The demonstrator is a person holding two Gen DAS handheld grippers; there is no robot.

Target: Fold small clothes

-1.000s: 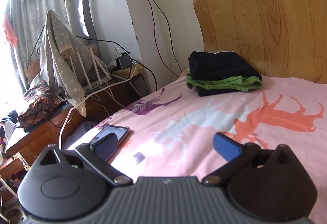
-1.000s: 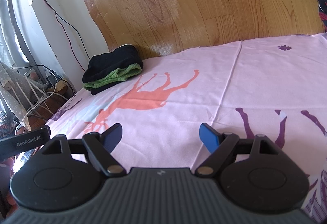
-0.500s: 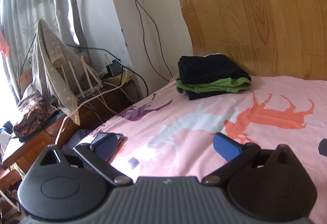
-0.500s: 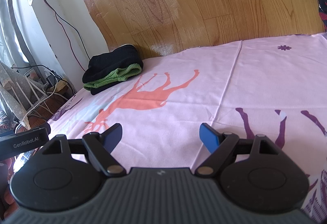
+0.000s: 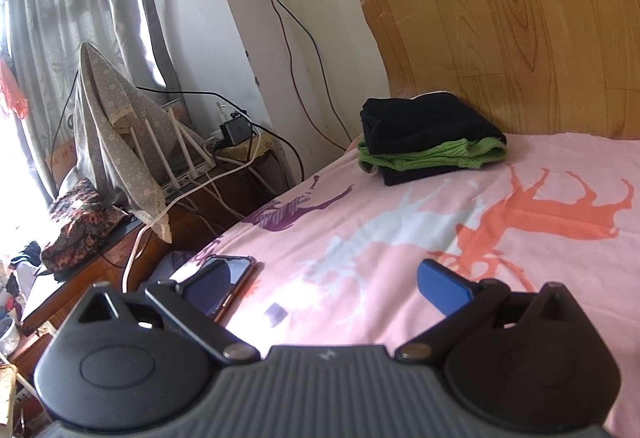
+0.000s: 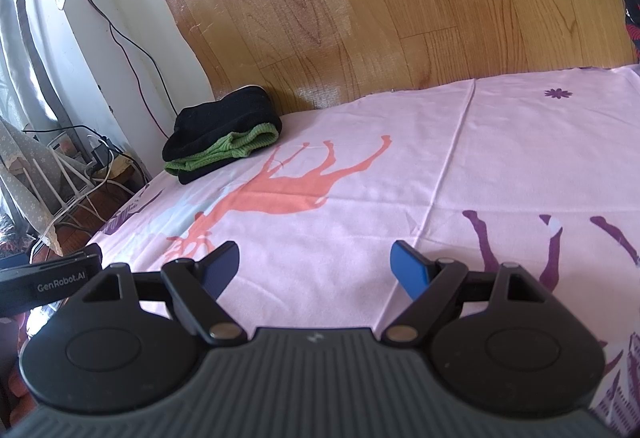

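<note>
A folded stack of small clothes (image 5: 428, 138), black on top, green in the middle and black below, rests at the far left corner of the bed against the wooden headboard; the right wrist view shows the same stack (image 6: 222, 136). My left gripper (image 5: 324, 284) hovers open over the pink sheet (image 5: 400, 238) well short of the stack, nothing between its blue pads. My right gripper (image 6: 316, 270) is open too, low over the sheet, empty. The left gripper's body (image 6: 48, 280) shows at the left edge of the right wrist view.
A phone (image 5: 230, 280) lies on the sheet near the bed's left edge, partly behind my left finger. Beside the bed stands a wooden table (image 5: 100, 258) with a router, cables and draped cloth. The headboard (image 6: 400, 18) bounds the far side. A dark garment (image 6: 632, 18) peeks in at far right.
The left gripper swung right, then back left and a little closer, so the phone and the side table show again. The right gripper has stayed still. Both stayed open.
</note>
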